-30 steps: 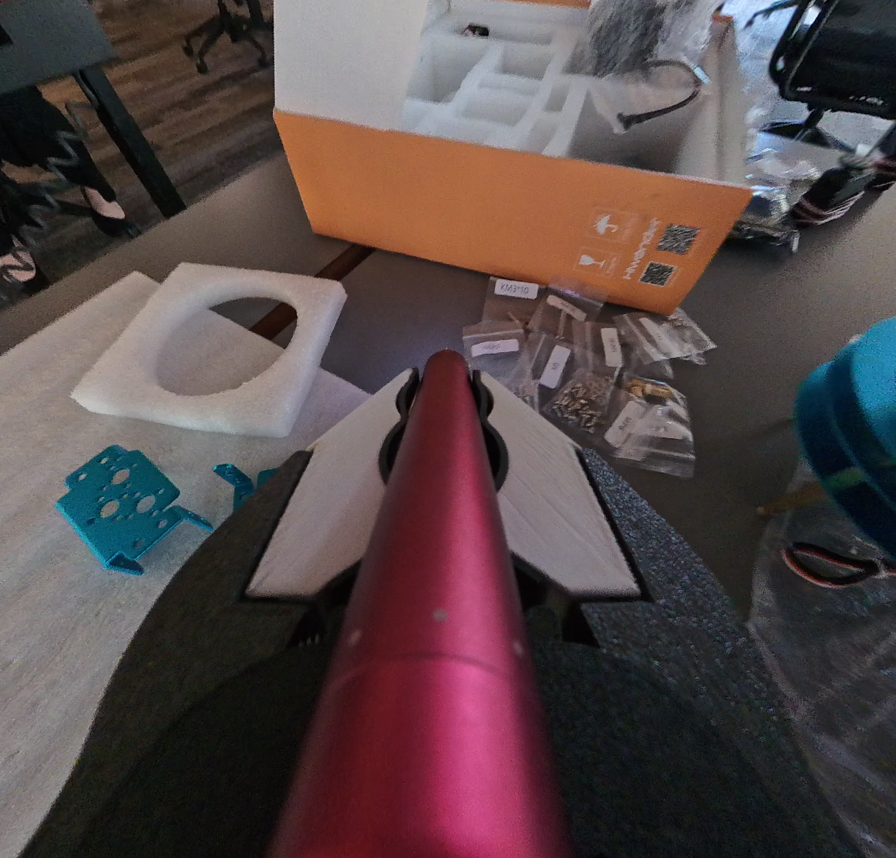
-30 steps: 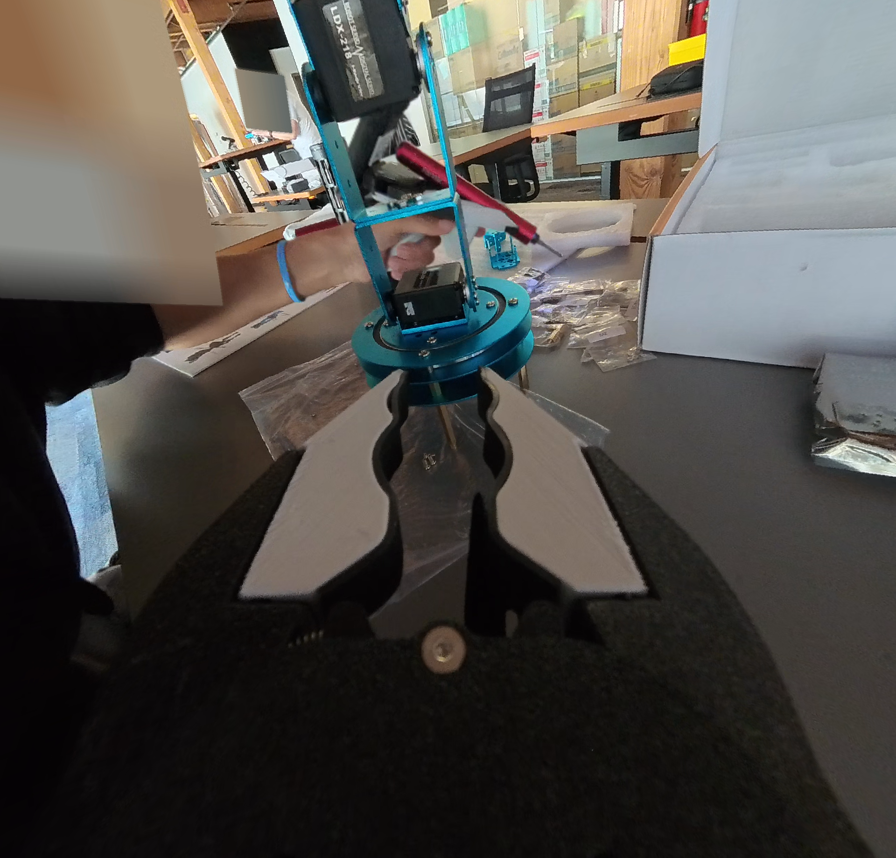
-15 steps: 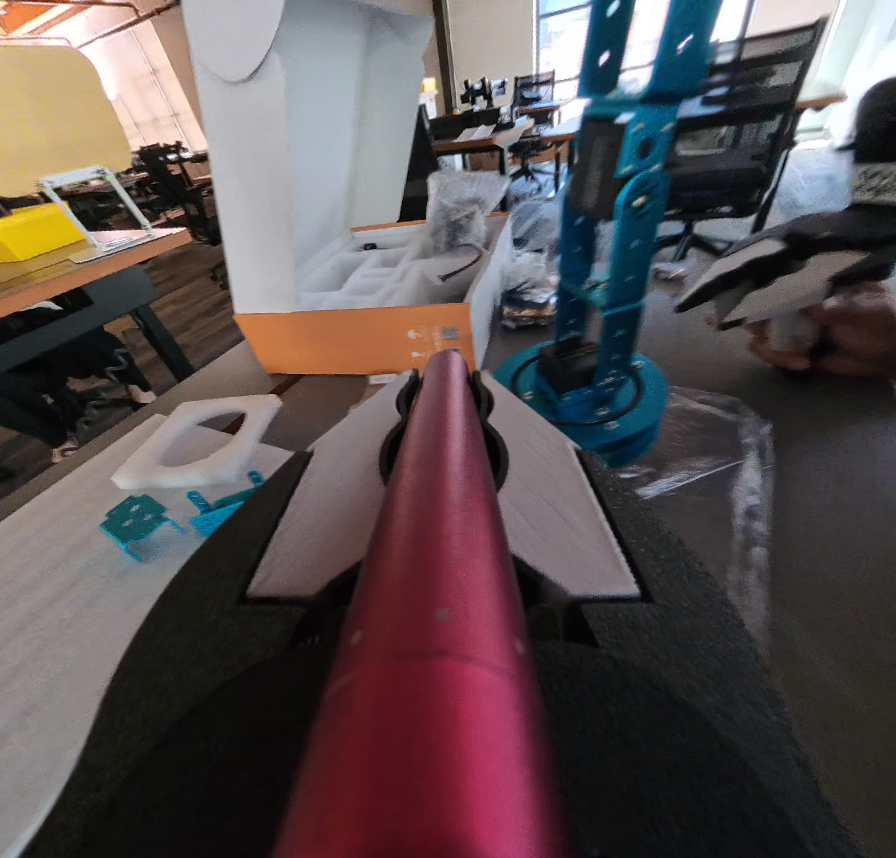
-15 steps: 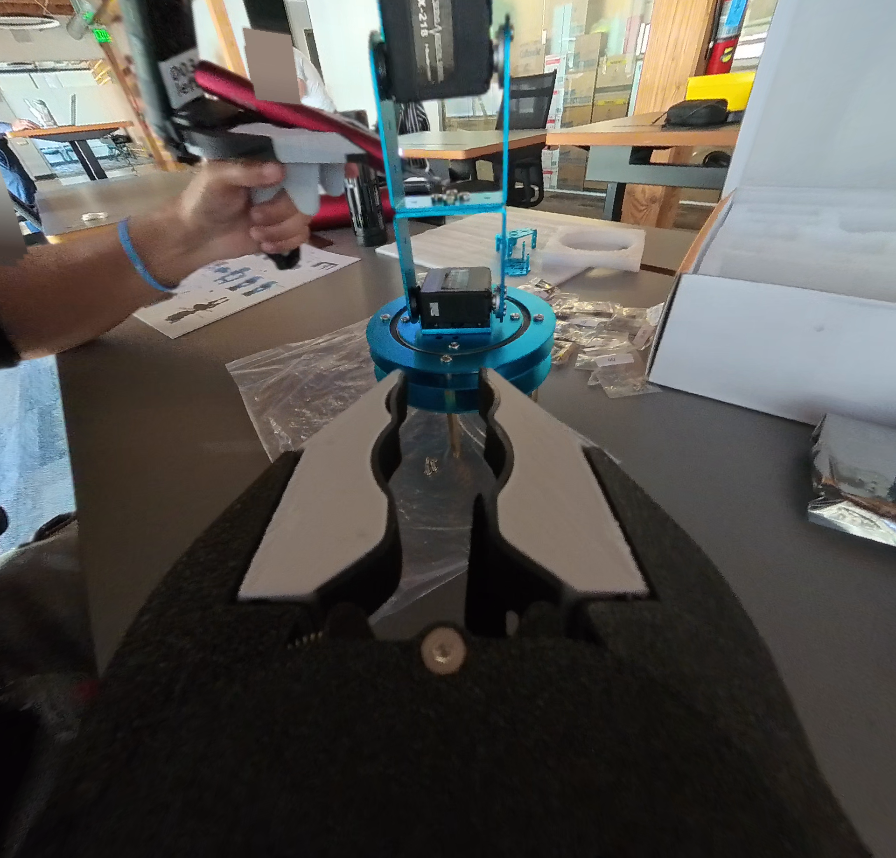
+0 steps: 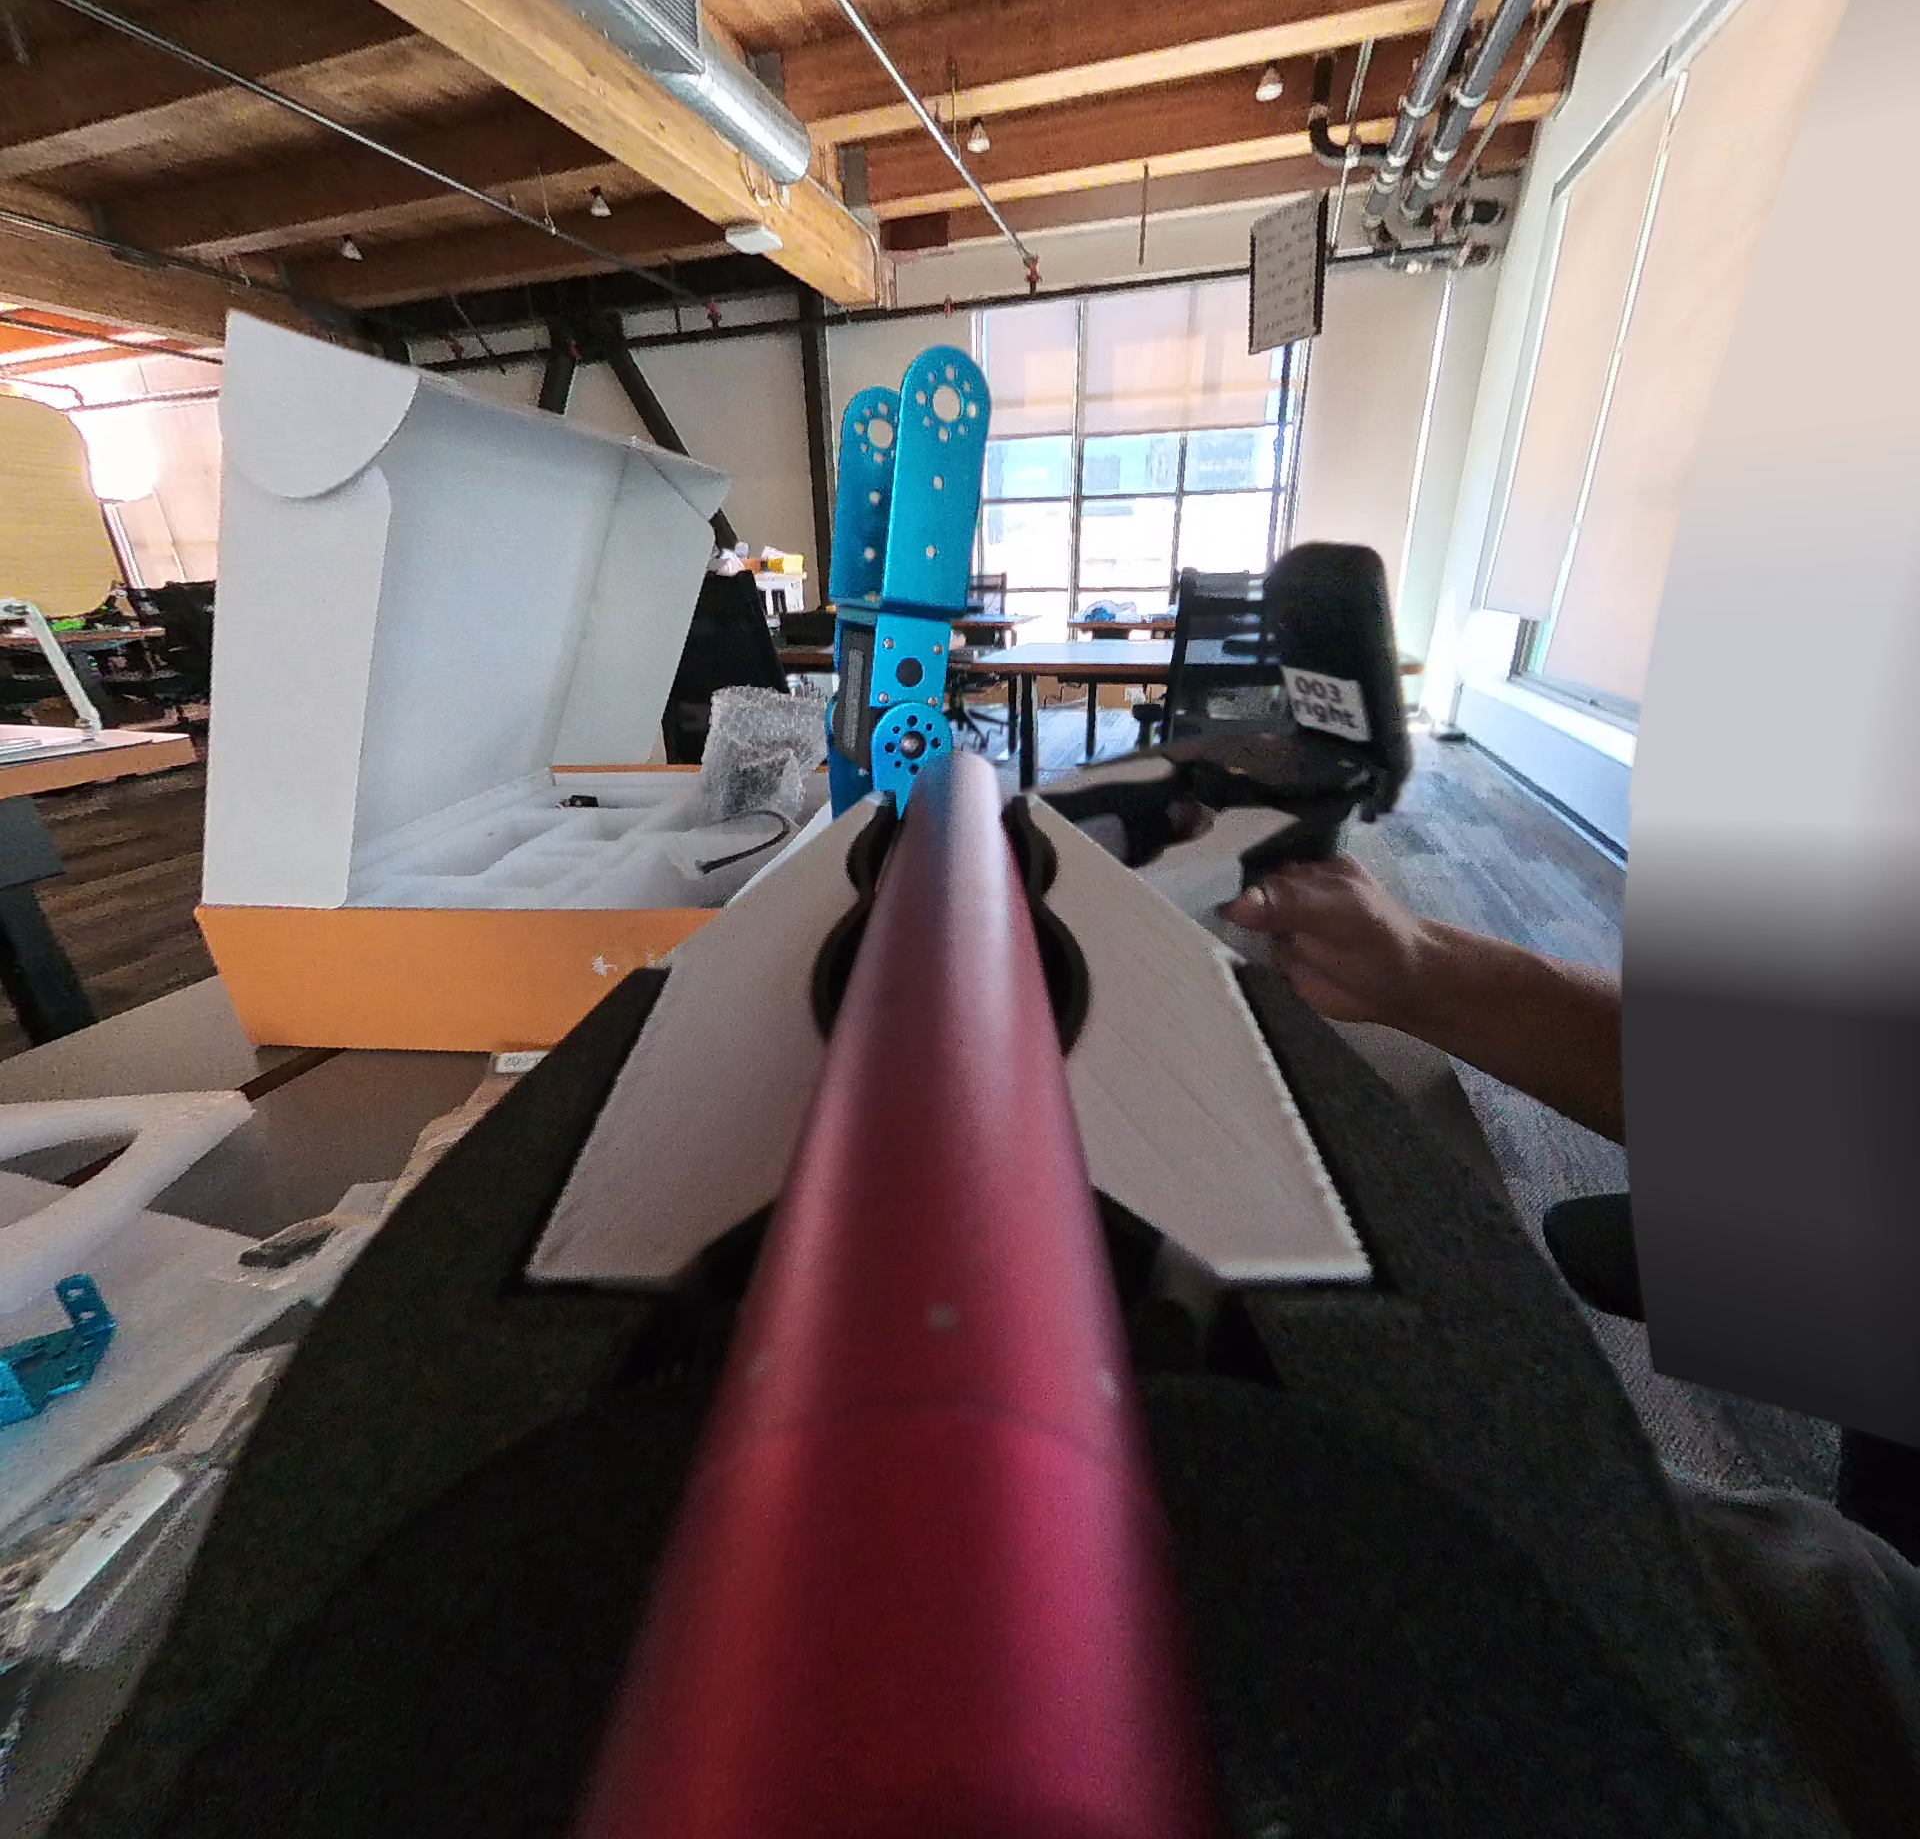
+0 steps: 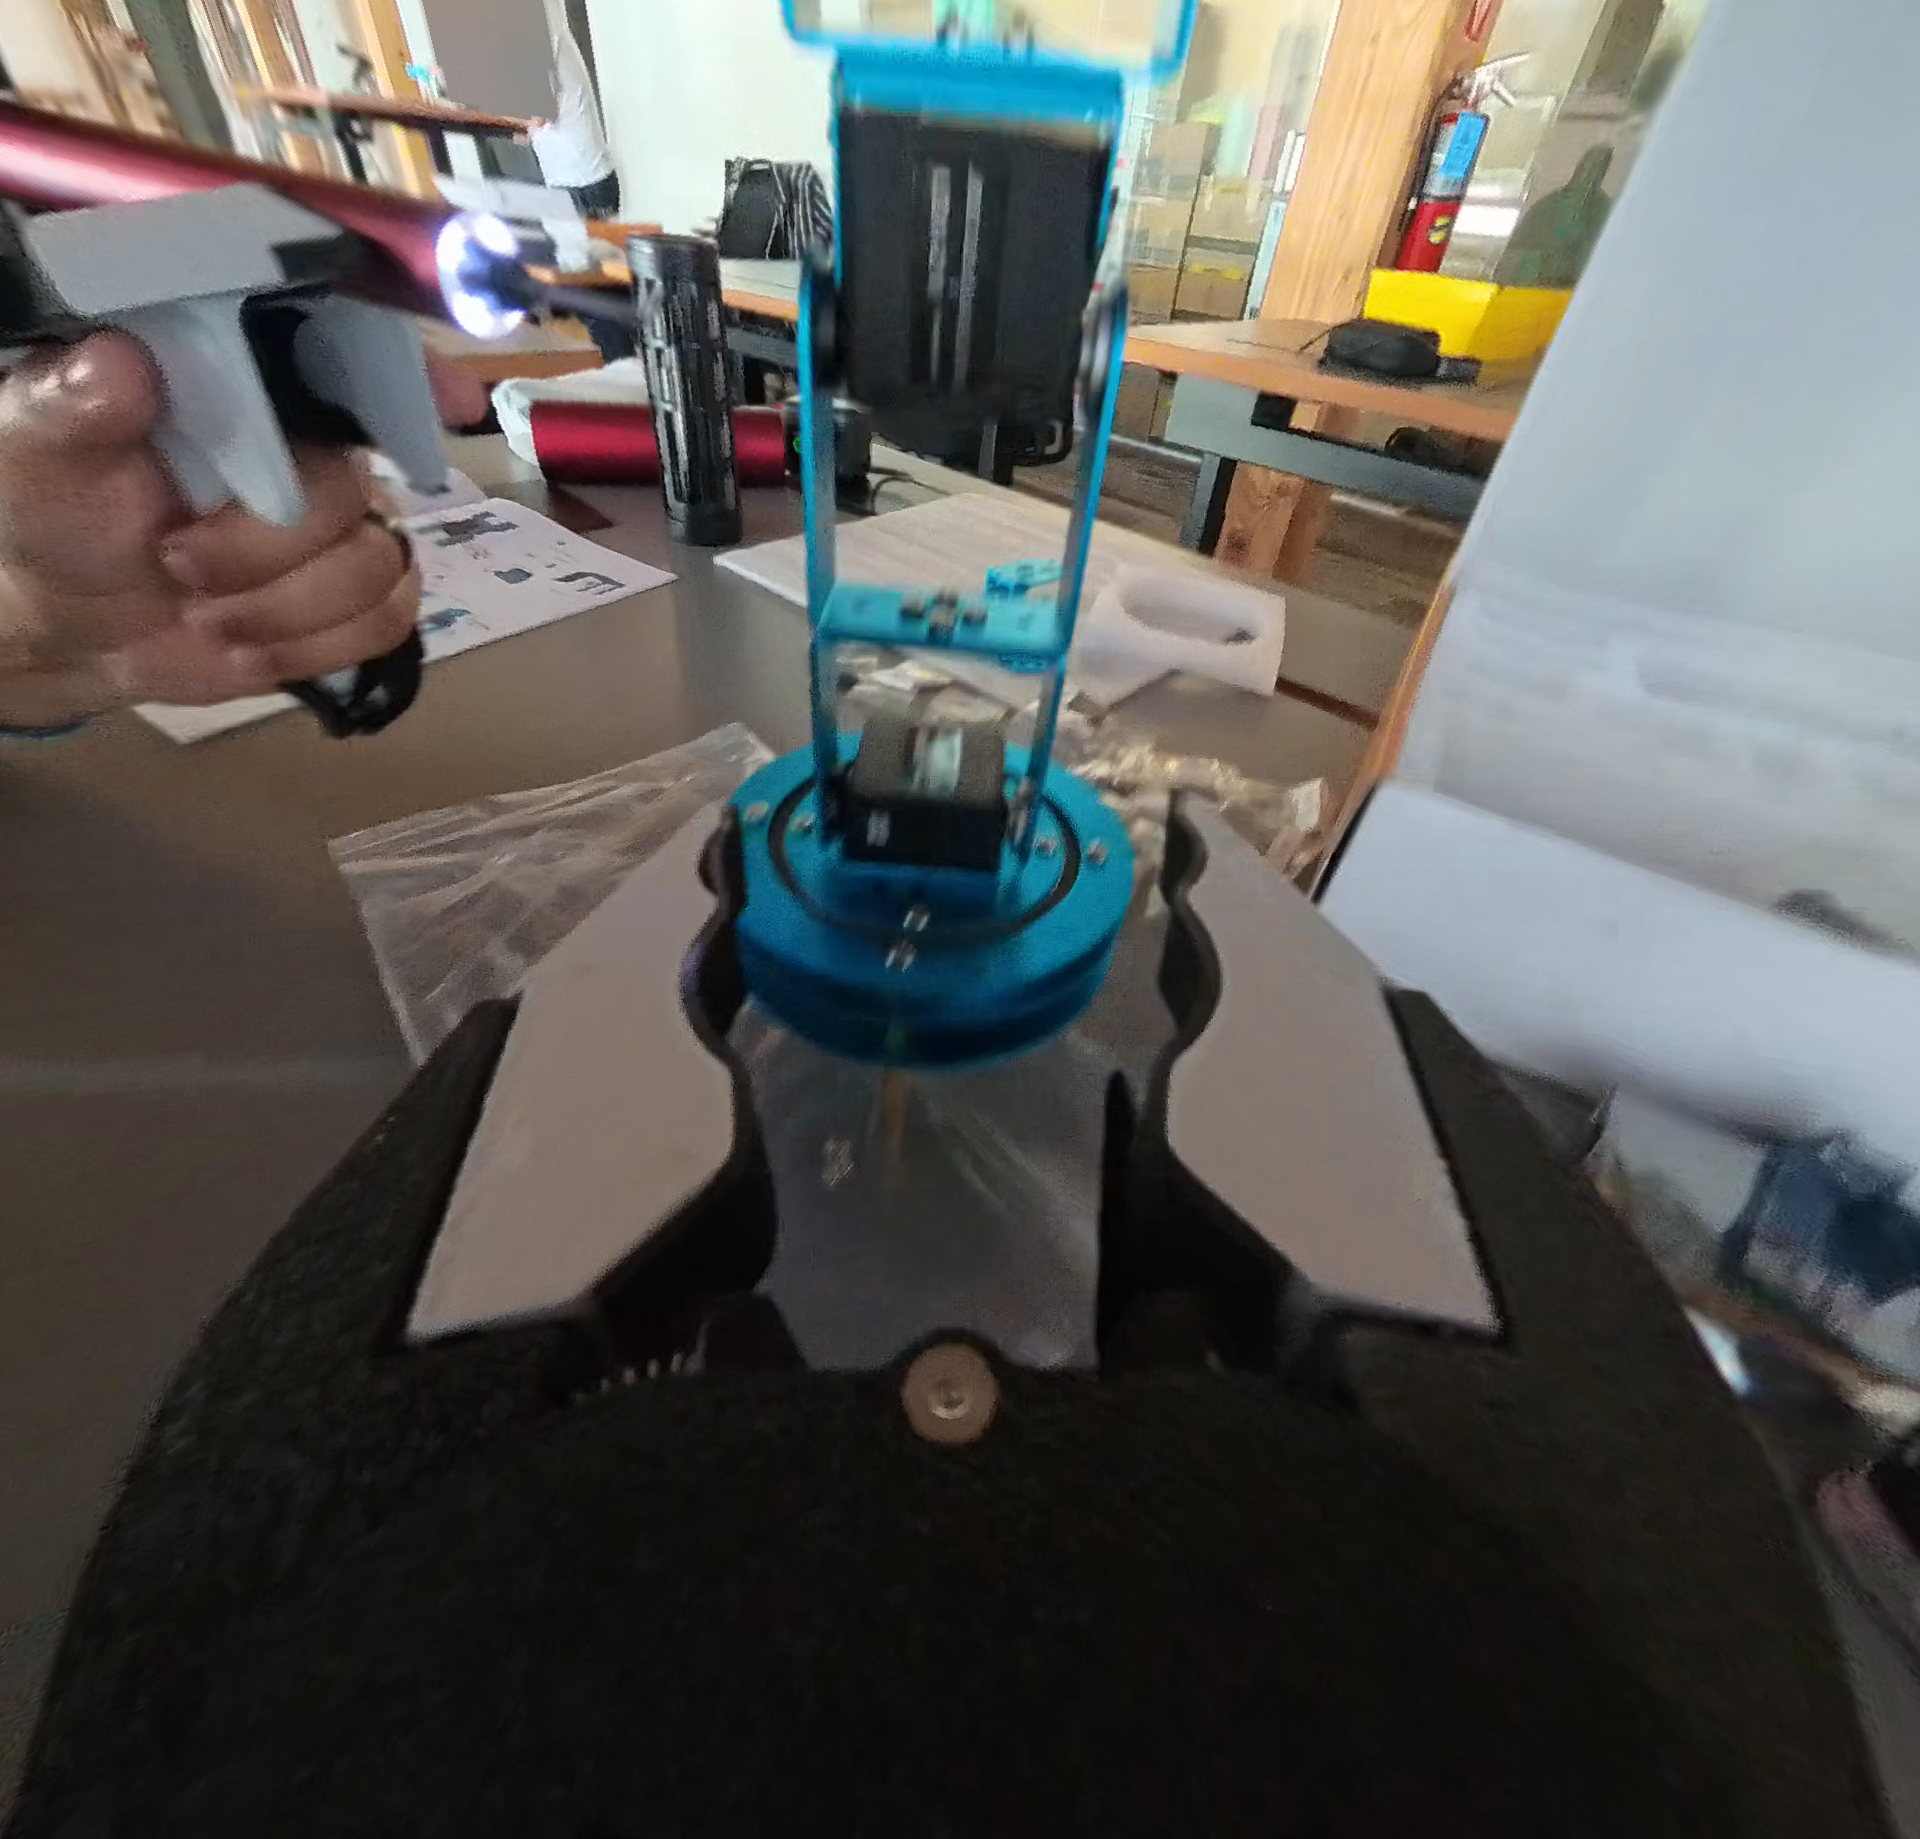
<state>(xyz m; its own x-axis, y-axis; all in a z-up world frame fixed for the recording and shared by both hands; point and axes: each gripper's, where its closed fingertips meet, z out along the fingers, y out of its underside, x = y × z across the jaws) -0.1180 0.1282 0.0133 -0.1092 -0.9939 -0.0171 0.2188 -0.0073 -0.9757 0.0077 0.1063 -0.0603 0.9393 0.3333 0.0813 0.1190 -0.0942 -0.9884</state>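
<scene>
left gripper (image 5: 951, 813) is clamped on a long red metal screwdriver (image 5: 935, 1270), its tip aimed at the upright blue metal bracket arm (image 5: 914, 563). right gripper (image 6: 940, 854) stands spread wide, its fingers either side of the arm's round blue base (image 6: 920, 948), over a clear plastic bag (image 6: 499, 875) on the grey bench (image 6: 156, 958); contact unclear.

Two grippers, one red screwdriver (image 5: 940, 1218), one blue bracket tower (image 6: 940, 501), one open box (image 5: 447, 750), one foam ring (image 6: 1190, 620), one plastic bag (image 6: 520, 875).

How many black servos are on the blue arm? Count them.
2 servos: one high between the side plates, one low on the round base. More may hide above the frame.
</scene>
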